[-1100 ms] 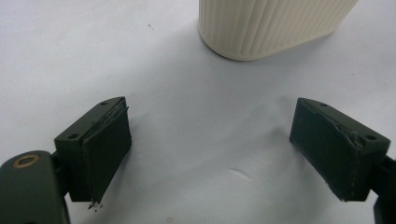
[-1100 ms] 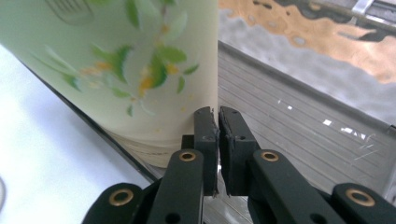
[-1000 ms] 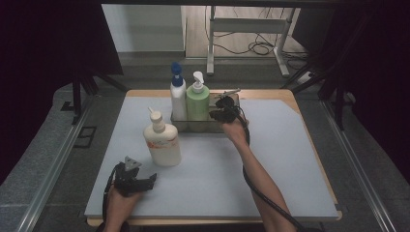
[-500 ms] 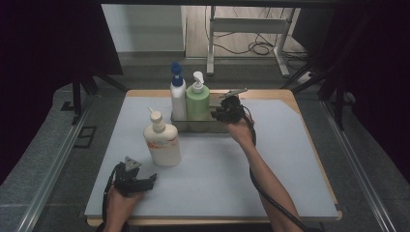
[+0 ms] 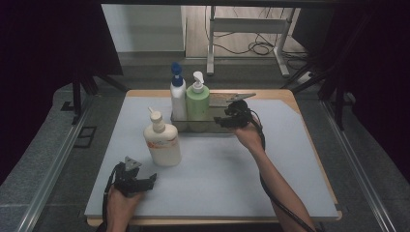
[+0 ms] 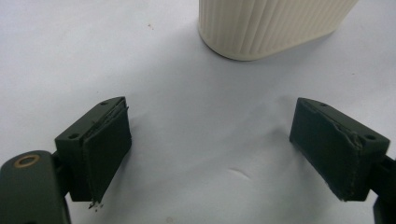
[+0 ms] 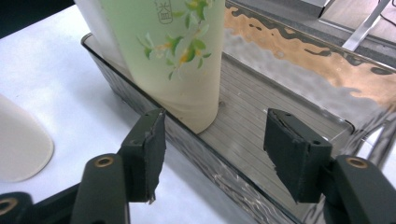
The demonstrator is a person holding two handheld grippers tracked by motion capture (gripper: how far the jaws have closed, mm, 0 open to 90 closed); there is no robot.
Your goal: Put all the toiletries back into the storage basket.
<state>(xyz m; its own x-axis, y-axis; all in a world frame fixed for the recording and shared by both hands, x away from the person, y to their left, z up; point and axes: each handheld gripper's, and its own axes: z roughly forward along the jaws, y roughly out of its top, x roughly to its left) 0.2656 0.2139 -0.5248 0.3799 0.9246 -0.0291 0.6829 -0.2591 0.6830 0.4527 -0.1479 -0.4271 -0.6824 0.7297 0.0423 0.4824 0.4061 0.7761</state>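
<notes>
The table (image 5: 290, 193) has a clear tray (image 5: 212, 126) at its far side, with a blue-topped bottle (image 5: 178, 99) and a green bottle (image 5: 198, 104) standing inside. The right gripper (image 5: 223, 121) sits just beside the green bottle. Its jaws have just been opening, with nothing between them, so I think it just let go. A cream bottle (image 5: 161, 140) stands right ahead of the left gripper (image 5: 145, 180), whose jaws are wide and empty. It probably goes next, and needs a firm squeeze.

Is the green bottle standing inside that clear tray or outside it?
Inside. The green bottle stands upright on the clear tray's ribbed floor, behind its near wall, next to the blue-capped bottle.
</notes>
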